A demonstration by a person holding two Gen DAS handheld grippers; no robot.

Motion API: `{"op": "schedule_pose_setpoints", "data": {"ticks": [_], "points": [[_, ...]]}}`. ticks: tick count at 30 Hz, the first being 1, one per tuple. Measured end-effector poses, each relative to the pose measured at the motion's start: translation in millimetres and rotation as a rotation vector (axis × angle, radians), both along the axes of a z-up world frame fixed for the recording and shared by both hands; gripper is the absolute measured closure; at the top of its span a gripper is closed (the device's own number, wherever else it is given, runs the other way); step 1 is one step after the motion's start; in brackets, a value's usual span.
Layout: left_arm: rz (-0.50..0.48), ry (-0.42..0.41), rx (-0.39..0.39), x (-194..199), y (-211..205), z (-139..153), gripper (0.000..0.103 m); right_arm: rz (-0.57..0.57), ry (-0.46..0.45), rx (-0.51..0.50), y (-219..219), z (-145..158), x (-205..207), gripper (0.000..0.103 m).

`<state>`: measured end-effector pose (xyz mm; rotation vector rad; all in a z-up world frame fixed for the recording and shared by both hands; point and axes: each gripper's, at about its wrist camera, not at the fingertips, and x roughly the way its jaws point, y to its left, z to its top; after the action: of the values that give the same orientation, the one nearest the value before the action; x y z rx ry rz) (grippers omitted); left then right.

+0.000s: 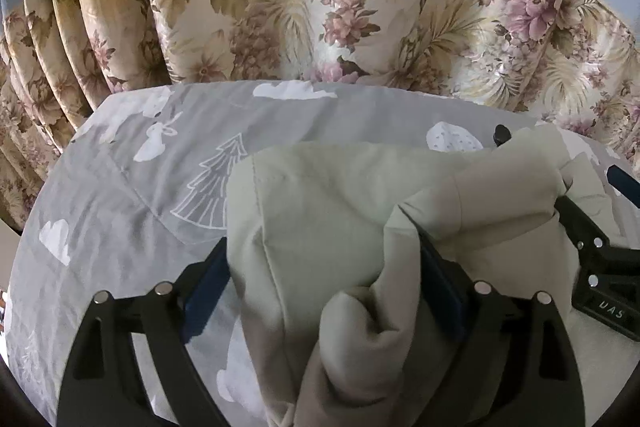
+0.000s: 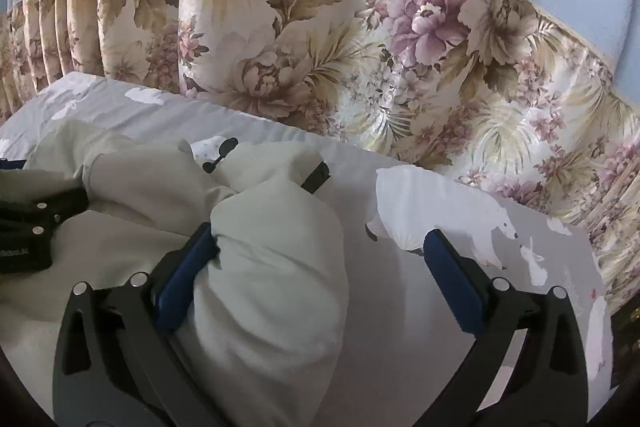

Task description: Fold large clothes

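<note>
A pale green-grey garment (image 1: 320,211) lies bunched on a grey bedsheet (image 1: 120,187) printed with white trees and animals. My left gripper (image 1: 320,267) is open, its blue-padded fingers (image 1: 208,287) spread wide, and a thick fold of the garment fills the gap and drapes over the right finger. My right gripper (image 2: 320,267) is open too; a puffy bundle of the garment (image 2: 272,267) rests against its left finger (image 2: 184,279), while the right finger (image 2: 452,279) stands apart over the sheet (image 2: 400,307). A black cord toggle (image 2: 224,151) shows on the garment.
A floral curtain (image 1: 320,7) hangs close behind the bed's far edge, also in the right wrist view (image 2: 400,47). The right gripper's black body (image 1: 600,267) shows at the right of the left wrist view; the left gripper's body (image 2: 32,227) shows at the left of the right wrist view.
</note>
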<state>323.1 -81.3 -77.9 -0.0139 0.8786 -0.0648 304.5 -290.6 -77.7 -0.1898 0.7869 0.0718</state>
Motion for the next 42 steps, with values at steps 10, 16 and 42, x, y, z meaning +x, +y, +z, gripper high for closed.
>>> {"op": "schedule_pose_setpoints", "data": {"ticks": [10, 16, 42], "points": [[-0.066, -0.082, -0.094, -69.8, 7.6, 51.8, 0.015, 0.001, -0.108, 0.086, -22.4, 77.1, -84.1, 0.003], [-0.070, -0.076, -0.049, -112.4, -7.6, 42.5, 0.015, 0.018, -0.154, -0.075, -18.7, 58.0, -129.2, 0.003], [-0.001, -0.094, -0.210, -114.6, 18.1, 26.8, 0.002, -0.014, 0.036, 0.316, -37.5, 44.0, -111.4, 0.003]]}}
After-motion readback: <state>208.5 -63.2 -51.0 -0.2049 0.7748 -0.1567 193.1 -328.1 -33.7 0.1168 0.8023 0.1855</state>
